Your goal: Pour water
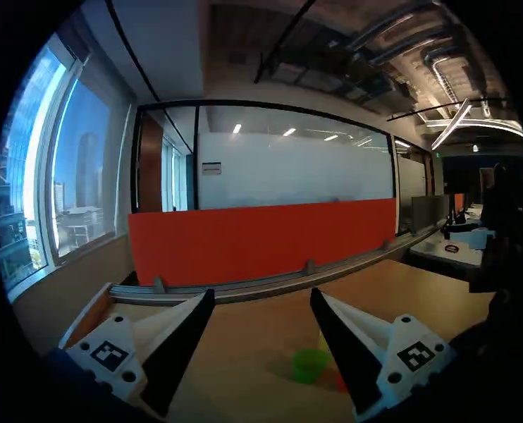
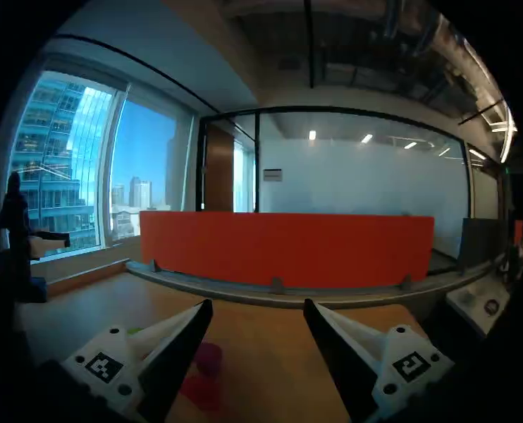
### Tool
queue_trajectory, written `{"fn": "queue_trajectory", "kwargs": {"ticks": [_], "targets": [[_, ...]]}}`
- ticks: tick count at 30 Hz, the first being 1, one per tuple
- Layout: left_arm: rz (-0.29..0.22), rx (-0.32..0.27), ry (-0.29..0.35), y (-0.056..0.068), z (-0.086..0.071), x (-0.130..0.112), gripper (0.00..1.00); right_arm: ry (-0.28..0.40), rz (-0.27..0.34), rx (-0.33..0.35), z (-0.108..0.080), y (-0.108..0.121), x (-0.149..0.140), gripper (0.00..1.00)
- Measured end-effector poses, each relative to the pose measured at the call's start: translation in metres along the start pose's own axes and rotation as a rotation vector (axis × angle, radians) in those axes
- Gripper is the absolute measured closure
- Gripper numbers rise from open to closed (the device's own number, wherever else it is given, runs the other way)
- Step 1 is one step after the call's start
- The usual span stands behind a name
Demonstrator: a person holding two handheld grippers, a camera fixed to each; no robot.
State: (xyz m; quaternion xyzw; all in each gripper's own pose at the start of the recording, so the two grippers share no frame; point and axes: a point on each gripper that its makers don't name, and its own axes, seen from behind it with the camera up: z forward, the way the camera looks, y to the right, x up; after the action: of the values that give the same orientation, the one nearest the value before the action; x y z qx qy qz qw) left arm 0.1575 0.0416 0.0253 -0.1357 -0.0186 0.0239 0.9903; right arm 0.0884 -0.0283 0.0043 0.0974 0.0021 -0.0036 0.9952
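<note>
Left gripper [image 1: 260, 292], right gripper [image 2: 256, 304]: my jaws gape empty above the counter [image 1: 247, 338], presumably lining up. Green cup [image 1: 309, 365] stands ahead, untouched; magenta cup [image 2: 208, 357] nearby.

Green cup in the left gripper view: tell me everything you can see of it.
The green cup is small, round, open-topped, translucent and plastic-looking. It stands upright on the wooden desk, low between the fingers of the open left tongs, nearer one finger, not gripped. A yellow thing behind it and a red thing beside it are partly hidden by that finger; contact unclear. Contents cannot be told.
</note>
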Motion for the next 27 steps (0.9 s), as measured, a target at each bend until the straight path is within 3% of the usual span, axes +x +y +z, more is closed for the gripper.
{"fn": "queue_trajectory", "kwargs": {"ticks": [5,11,14,27], "targets": [[-0.005,-0.089,0.006,0.013,-0.001,-0.001,0.0,0.002,-0.009,0.121,-0.003,-0.024,0.006,0.0],[0.004,-0.197,-0.01,0.03,0.0,-0.007,0.0,0.01,-0.015,0.295,-0.018,-0.071,0.016,0.0],[0.006,-0.238,-0.016,0.036,0.001,-0.011,0.0,0.003,-0.014,0.357,-0.02,-0.082,0.017,0.0],[0.066,-0.328,-0.05,0.056,0.008,-0.021,0.0,-0.044,-0.065,0.497,-0.032,-0.108,0.007,0.0]]}}
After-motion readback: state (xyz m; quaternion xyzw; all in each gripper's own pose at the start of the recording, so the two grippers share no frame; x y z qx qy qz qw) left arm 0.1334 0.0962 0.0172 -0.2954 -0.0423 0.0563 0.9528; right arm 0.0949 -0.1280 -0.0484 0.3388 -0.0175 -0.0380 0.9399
